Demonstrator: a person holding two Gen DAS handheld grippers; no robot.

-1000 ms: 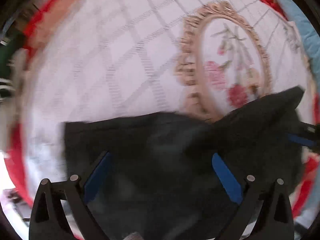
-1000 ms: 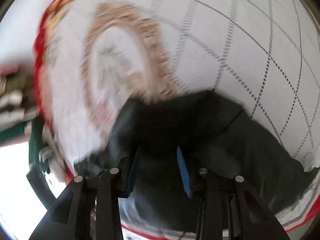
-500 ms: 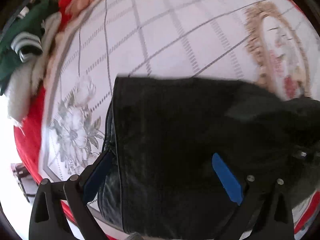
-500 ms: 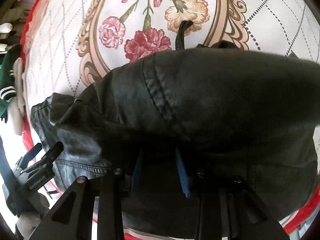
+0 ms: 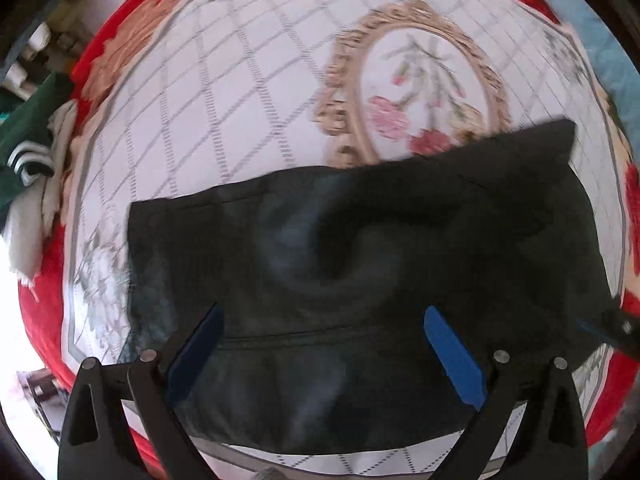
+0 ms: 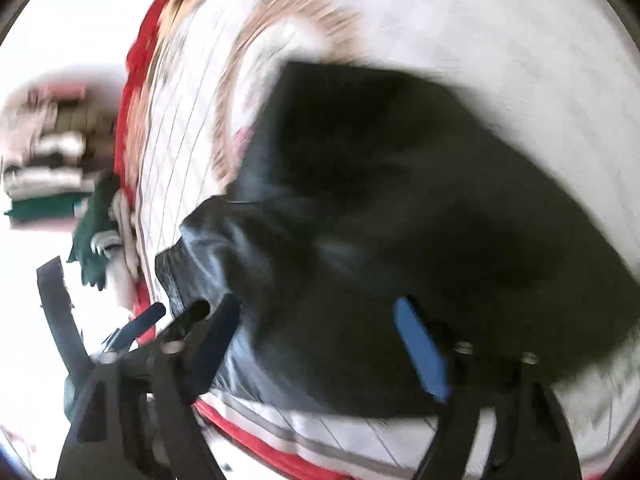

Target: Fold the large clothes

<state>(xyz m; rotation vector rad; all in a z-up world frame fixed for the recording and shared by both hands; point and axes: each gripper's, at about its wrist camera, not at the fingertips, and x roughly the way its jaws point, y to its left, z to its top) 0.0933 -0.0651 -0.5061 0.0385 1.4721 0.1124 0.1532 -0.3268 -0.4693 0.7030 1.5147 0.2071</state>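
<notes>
A black leather-like garment lies folded on a white quilted bedspread with a floral medallion. My left gripper is open above the garment's near edge, holding nothing. In the blurred right wrist view the same garment fills the middle, and my right gripper is open over its near part, with the fingers apart and nothing between them. The tip of the right gripper shows at the left view's right edge. The left gripper shows at the lower left of the right view.
The bedspread has a red border. A pile of green and white clothes lies at the bed's left edge, also seen in the right view. A stack of folded clothes stands beyond the bed. Light blue fabric lies at the far right.
My right gripper was shut on the garment half a second ago and has opened and pulled back. The garment has dropped flat. The left gripper stayed open and shifted its view.
</notes>
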